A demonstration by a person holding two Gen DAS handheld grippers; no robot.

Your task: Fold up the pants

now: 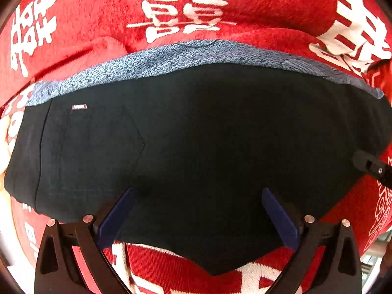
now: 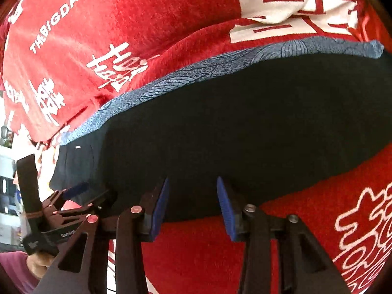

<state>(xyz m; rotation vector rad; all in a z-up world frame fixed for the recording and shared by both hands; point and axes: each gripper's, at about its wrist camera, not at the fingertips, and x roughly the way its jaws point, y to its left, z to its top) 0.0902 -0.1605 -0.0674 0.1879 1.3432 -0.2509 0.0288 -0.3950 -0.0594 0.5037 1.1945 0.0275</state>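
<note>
Black pants (image 1: pixel 208 134) lie folded flat on the red blanket, with a small label (image 1: pixel 79 107) near their left end. A blue patterned strip (image 1: pixel 152 61) of cloth shows along their far edge. My left gripper (image 1: pixel 198 191) hangs open above the near part of the pants, its blue pads (image 1: pixel 115 218) wide apart and empty. In the right wrist view the pants (image 2: pixel 245 127) stretch across the middle. My right gripper (image 2: pixel 193 180) is open over their near edge, with no cloth pinched between the pads (image 2: pixel 226 205). The left gripper (image 2: pixel 93 191) shows at the lower left.
A red blanket (image 1: pixel 98 12) with white characters covers the whole surface and is creased behind the pants (image 2: pixel 281 19). The right gripper's tip (image 1: pixel 370 166) pokes in at the right edge. A person's hand (image 2: pixel 36 267) holds the left tool. Room furniture (image 2: pixel 7 196) lies beyond the blanket's left edge.
</note>
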